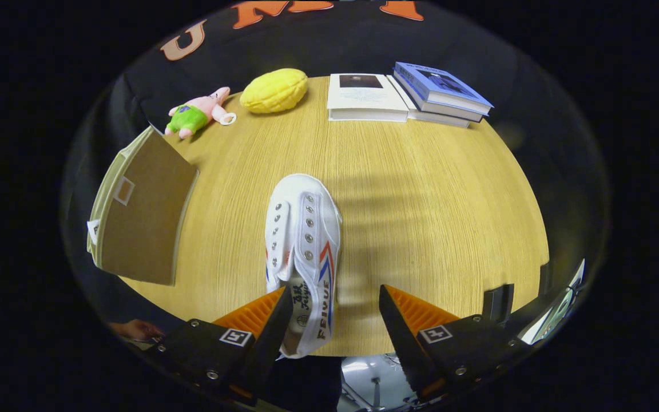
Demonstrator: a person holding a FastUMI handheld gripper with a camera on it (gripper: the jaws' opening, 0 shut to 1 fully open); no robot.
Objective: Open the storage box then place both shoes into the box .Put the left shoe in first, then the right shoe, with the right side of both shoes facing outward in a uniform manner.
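1. Tongs are being held with the two fingers spread apart, released, nothing clamped; the left finger is lying against or just beside the heel of the white shoe, the right finger standing apart from it.
2. Round wooden table is being used as the work surface; the booth's dark cloth wall is standing behind it.
3. Storage box is being seen at the table's left edge, well apart from the shoe; a brown panel with a small label window is facing the fingers, and whether it is open cannot be told.
4. Step in hand is judged to be the grasp on a shoe; the next move is judged to call for closing both fingers on the heel, then carrying it leftward to the box.
5. Books are lying beyond the shoe, at the far edge.
6. Yellow plush and pink toy are lying beside them.
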